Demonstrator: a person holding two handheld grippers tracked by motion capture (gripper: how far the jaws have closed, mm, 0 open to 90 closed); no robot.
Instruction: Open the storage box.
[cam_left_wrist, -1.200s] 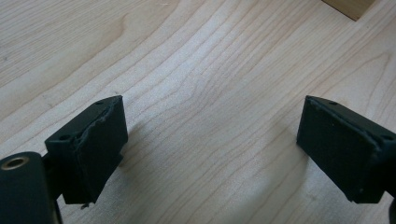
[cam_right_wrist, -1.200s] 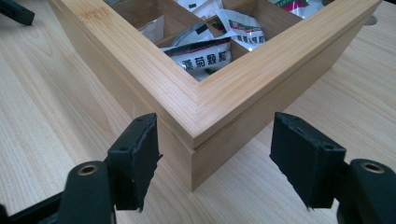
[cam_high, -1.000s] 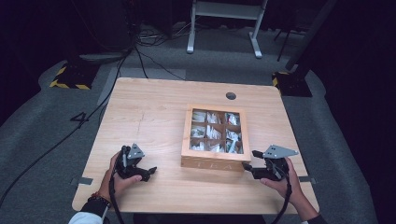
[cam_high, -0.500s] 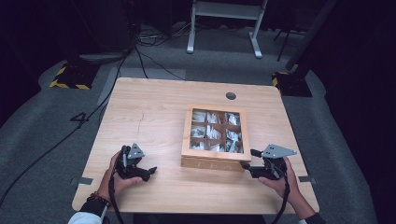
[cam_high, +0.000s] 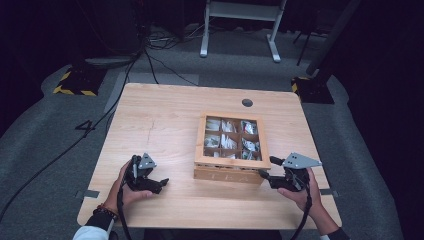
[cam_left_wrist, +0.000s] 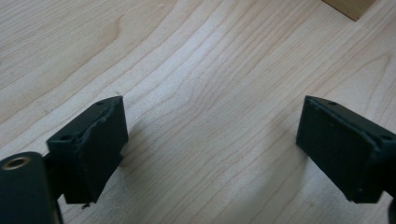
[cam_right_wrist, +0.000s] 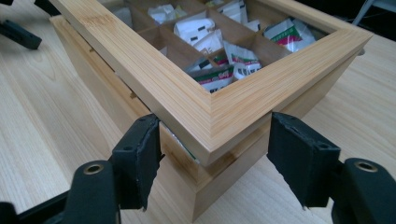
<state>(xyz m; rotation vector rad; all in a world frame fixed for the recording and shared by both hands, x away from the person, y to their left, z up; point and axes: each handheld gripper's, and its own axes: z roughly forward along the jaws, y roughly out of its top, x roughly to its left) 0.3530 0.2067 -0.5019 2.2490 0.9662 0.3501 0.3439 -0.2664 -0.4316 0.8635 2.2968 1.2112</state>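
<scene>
a light wooden tabletop (cam_high: 165, 125) seen from above. a wooden box (cam_high: 231, 147) with a framed window lid sat a little right of centre, with nine compartments of small packets (cam_right_wrist: 236, 58) under the lid. the right gripper (cam_high: 272, 178) was at the box's near right corner, about five o'clock from its middle. in the right gripper view its jaws were spread, one on each side of that corner, level with the seam where the lid (cam_right_wrist: 210, 109) met the base; whether they touched the wood could not be told. the left gripper (cam_high: 156, 184) rested low over bare wood at about eight o'clock from the box, well apart from it, jaws spread and holding nothing.

the step looked like raising the lid. to do it well, the jaws would need to catch the lid's edge alone, above the seam, and lift gently so the base stayed down; the free gripper could steady the base.
</scene>
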